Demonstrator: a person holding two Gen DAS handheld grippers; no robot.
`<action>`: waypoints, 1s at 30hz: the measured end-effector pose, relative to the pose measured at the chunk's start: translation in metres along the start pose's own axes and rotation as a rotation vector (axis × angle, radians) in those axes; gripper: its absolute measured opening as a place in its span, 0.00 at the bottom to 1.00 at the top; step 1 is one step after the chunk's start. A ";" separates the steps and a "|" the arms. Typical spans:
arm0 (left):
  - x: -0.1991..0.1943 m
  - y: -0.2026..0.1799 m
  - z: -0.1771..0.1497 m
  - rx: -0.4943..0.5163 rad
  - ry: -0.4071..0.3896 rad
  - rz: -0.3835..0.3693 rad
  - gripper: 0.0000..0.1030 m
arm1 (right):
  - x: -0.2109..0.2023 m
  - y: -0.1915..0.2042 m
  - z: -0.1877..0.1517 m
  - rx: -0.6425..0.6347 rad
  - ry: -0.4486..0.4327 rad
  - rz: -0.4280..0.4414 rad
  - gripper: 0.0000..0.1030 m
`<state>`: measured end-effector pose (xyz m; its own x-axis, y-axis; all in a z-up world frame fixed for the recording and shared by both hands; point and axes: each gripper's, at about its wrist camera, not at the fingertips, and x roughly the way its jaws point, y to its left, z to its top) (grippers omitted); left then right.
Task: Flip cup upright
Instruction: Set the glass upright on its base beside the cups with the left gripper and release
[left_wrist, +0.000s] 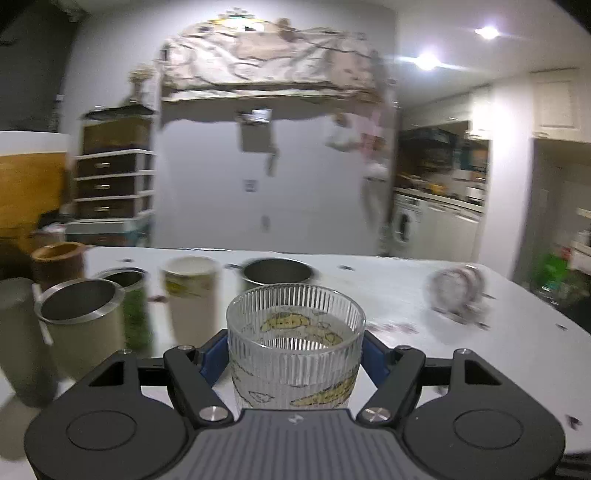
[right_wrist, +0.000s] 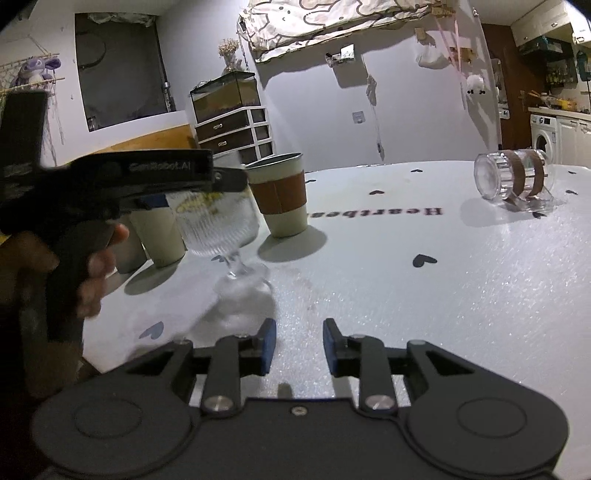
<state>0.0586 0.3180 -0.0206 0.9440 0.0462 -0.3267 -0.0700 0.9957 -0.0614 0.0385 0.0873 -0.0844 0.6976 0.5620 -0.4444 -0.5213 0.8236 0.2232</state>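
The left gripper clamps the ribbed glass cup between its blue pads, mouth up. The right gripper hangs empty, fingers parted, over the table.

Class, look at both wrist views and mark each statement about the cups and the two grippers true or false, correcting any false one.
1. The left gripper holds a ribbed glass. True.
2. That ribbed glass has its mouth facing down. False: the open mouth faces up.
3. The right gripper holds a cup. False: its jaws are apart with nothing between them.
4. A clear mug lies on its side on the table. True.
5. The cup with a brown sleeve is tipped over. False: it stands upright.
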 end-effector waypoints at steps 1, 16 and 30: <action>0.003 0.006 0.003 -0.006 -0.005 0.019 0.71 | -0.001 0.000 0.000 0.000 -0.002 0.000 0.28; 0.036 0.061 0.015 -0.071 -0.001 0.200 0.71 | -0.001 0.001 0.001 -0.007 -0.001 -0.006 0.28; 0.024 0.060 0.019 -0.077 -0.022 0.218 0.80 | -0.006 0.002 0.009 -0.030 -0.028 -0.023 0.31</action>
<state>0.0830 0.3807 -0.0145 0.9106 0.2624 -0.3193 -0.2968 0.9528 -0.0635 0.0381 0.0862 -0.0740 0.7231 0.5451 -0.4243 -0.5192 0.8340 0.1867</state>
